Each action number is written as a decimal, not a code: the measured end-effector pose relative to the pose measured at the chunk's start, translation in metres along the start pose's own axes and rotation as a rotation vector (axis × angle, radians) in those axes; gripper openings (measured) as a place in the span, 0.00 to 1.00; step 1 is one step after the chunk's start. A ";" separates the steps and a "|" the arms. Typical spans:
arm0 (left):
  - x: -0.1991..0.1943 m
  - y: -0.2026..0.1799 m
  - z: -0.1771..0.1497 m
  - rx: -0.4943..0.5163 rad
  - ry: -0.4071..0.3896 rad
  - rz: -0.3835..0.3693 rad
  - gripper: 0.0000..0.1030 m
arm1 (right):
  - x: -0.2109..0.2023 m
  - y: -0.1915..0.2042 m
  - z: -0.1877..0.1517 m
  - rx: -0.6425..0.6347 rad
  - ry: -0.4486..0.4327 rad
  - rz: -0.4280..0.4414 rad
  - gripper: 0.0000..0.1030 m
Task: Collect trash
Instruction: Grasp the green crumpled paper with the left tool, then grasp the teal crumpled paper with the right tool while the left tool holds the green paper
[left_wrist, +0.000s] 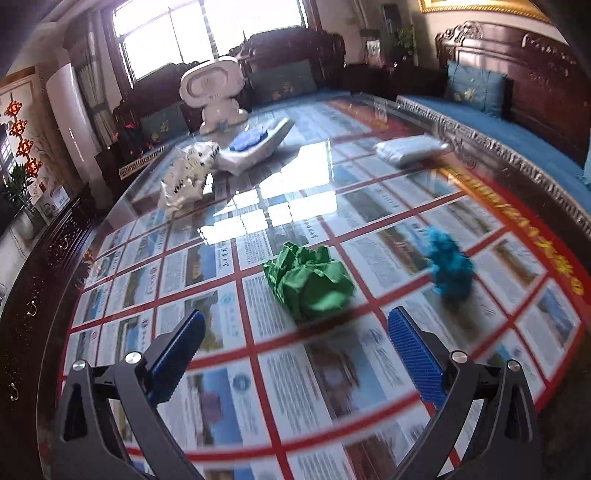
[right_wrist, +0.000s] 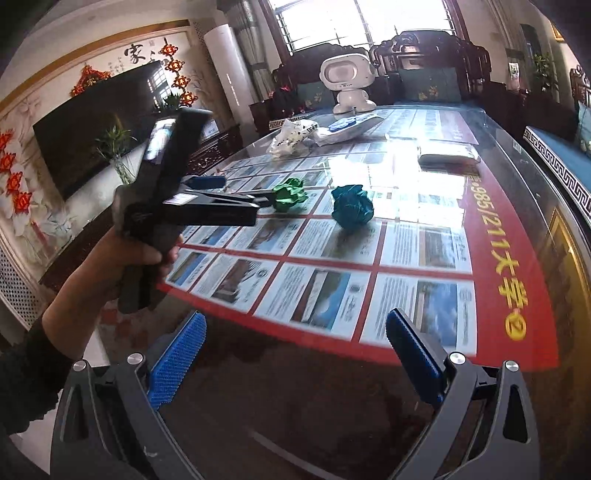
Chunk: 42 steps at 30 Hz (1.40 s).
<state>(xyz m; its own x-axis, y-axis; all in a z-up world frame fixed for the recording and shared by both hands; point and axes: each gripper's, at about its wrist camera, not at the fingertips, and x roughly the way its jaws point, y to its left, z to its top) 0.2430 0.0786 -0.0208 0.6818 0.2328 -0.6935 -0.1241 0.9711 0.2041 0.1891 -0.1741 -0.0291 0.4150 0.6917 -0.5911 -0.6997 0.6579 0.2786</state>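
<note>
While both tools are spread wide with nothing between their blue pads, the trash has yet to be touched, and most of the risk lies in the approach. The left tool (left_wrist: 295, 350) hangs over the glass-topped table (left_wrist: 369, 369) just short of the green paper ball (left_wrist: 308, 282), and the blue paper ball (left_wrist: 448, 264) sits near it on the right. The right tool (right_wrist: 295, 354) is farther back, near the table's edge, with both balls well ahead of it.

Crumpled paper is light, and the glass looks slick; if one pad arrives first, I judge the ball would skate away rather than settle between the pads. A steep descent could knock the pad tips against the glass. In the right wrist view the left tool and the hand (right_wrist: 122, 258) holding it cross toward the green ball, so a reach by the right tool for the blue ball could bring the two together. A crinkled white bag (left_wrist: 186, 177) farther back may also count as trash and be overlooked.
</note>
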 end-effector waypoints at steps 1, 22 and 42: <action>0.007 0.000 0.003 -0.002 0.004 -0.004 0.96 | 0.004 0.000 0.005 -0.016 -0.001 -0.008 0.92; 0.021 0.019 0.011 -0.127 0.019 -0.201 0.29 | 0.053 -0.012 0.051 -0.113 -0.004 -0.084 0.92; -0.031 0.029 -0.013 -0.099 -0.033 -0.297 0.29 | 0.146 -0.036 0.100 -0.071 0.121 -0.207 0.42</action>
<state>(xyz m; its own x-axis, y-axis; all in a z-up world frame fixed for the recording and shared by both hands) 0.2094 0.1000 -0.0024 0.7218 -0.0621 -0.6893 0.0159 0.9972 -0.0732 0.3335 -0.0671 -0.0499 0.4839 0.5010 -0.7176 -0.6480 0.7562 0.0910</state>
